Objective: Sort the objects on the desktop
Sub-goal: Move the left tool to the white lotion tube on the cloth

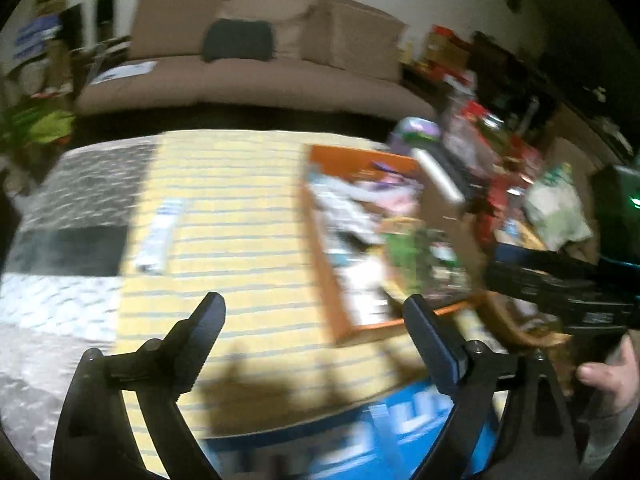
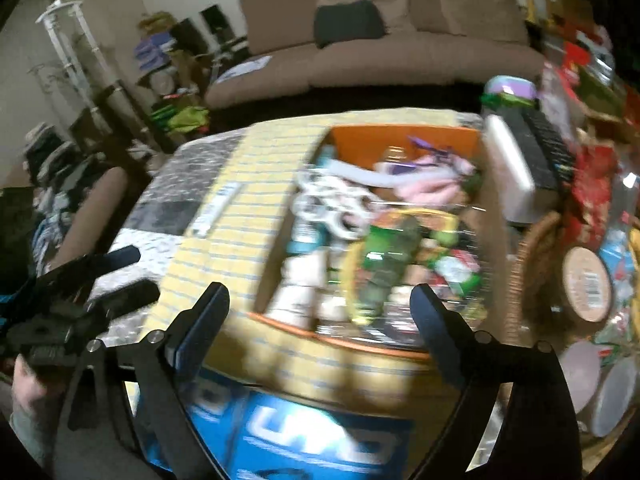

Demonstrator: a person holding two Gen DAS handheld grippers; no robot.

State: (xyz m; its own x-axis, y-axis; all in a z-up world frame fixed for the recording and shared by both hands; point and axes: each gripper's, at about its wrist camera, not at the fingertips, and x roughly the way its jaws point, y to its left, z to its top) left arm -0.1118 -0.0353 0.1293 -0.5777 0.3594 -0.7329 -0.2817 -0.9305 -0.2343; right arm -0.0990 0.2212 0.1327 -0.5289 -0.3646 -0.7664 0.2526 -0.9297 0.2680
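A: From the left wrist camera I see the left gripper (image 1: 314, 312) with its jaws spread wide and nothing between them. Below it lies a yellow striped cloth (image 1: 240, 216) over the table, with a grey patterned cover (image 1: 76, 216) at nine o'clock.

B: And the things to sort?

A: An orange-rimmed box (image 1: 352, 240) sits at two o'clock on the cloth, packed with blurred items I can't name one by one. A long white packet (image 1: 158, 236) lies alone on the cloth at ten o'clock. A brown sofa (image 1: 256, 60) with a dark cushion (image 1: 238, 40) fills twelve o'clock.

B: Now the right wrist view.

A: The right gripper (image 2: 320, 304) is also wide apart and empty. The orange-rimmed box (image 2: 404, 140) sits straight ahead at twelve o'clock; the white packet (image 2: 218, 210) is at ten o'clock. A blue carton (image 2: 316, 440) shows at six o'clock under the cloth's edge. A wicker basket (image 2: 528, 272) stands at three o'clock beside the box. The left gripper (image 2: 128, 276) appears at nine o'clock, held in a hand (image 2: 24, 388). The sofa (image 2: 400, 52) lies beyond.
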